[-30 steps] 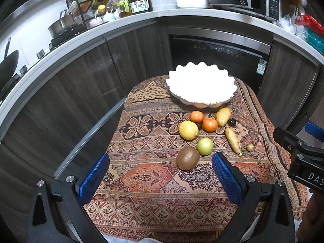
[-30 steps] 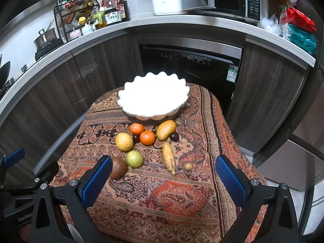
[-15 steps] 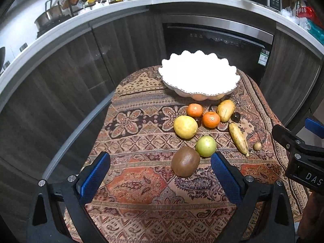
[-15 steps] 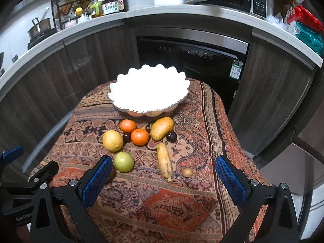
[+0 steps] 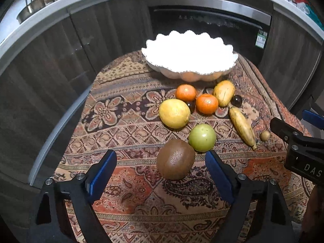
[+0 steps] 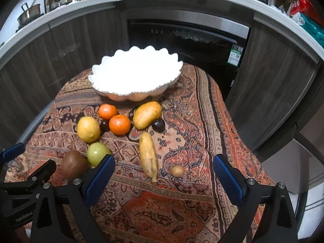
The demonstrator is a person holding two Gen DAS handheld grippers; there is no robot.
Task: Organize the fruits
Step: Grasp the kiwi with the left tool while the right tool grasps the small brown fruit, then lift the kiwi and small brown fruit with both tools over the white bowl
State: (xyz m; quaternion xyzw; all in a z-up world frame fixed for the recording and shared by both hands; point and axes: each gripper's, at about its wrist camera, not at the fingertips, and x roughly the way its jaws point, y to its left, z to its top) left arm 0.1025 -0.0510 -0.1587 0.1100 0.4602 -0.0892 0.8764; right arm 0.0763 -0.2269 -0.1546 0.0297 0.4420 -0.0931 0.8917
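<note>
A white scalloped bowl [image 5: 189, 57] [image 6: 135, 75] stands at the far end of a patterned cloth. In front of it lie a brown kiwi [image 5: 175, 159] [image 6: 73, 164], a green apple [image 5: 202, 137] [image 6: 98, 154], a yellow lemon [image 5: 174, 113] [image 6: 88, 129], two oranges [image 5: 206, 103] [image 6: 119, 124], a mango [image 5: 223, 93] [image 6: 146, 115], a banana [image 5: 242, 127] [image 6: 148, 157], dark plums [image 6: 158, 125] and a small brown fruit [image 6: 177, 171]. My left gripper [image 5: 161, 174] is open, just short of the kiwi. My right gripper [image 6: 163, 179] is open, near the banana's tip.
The cloth-covered table [image 6: 202, 121] drops off at its left and right edges. Dark cabinets and an oven [image 6: 188, 40] stand behind it. A counter [image 6: 81, 6] above holds bottles and a pot.
Both grippers have moved forward and lower toward the fruit. The kiwi now sits close between the left fingers. No fruit has moved.
</note>
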